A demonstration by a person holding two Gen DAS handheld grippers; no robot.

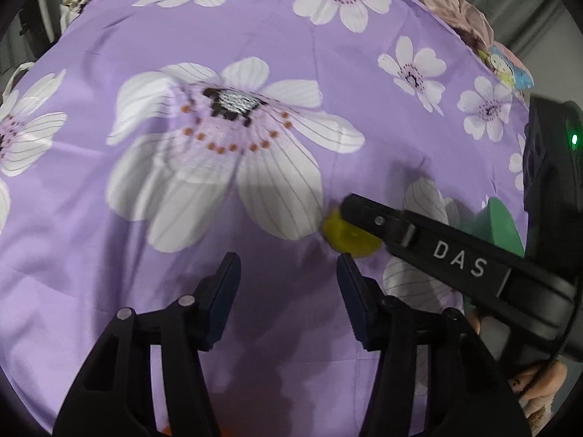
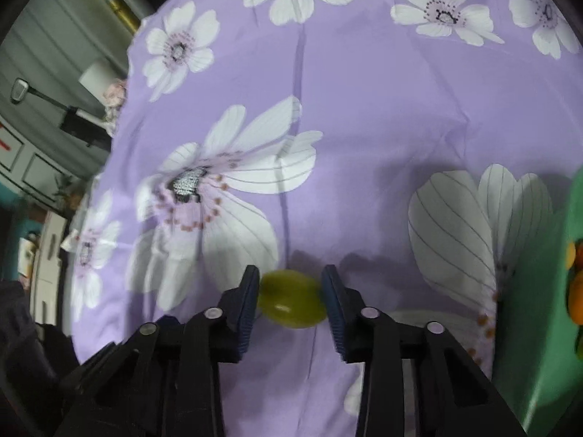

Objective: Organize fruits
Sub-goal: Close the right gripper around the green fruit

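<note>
- Yellow-green fruit (image 2: 293, 298), small, round and somewhat blurred, is seen between the blue pads of the right gripper (image 2: 290, 296), on the purple floral cloth (image 2: 364, 109).
- Both pads are laid against the fruit's sides, so the jaws are closed on it.
- From the left wrist view, the same fruit (image 1: 349, 236) is partly hidden by the right gripper's black finger.
- The left gripper (image 1: 288, 282) is held above bare cloth with its jaws apart and nothing between them.
- A green container (image 2: 539, 291) is seen at the right edge, with orange fruits (image 2: 575, 291) inside.
- A person's fingers (image 1: 539, 382) are seen on the right gripper's handle.
</note>
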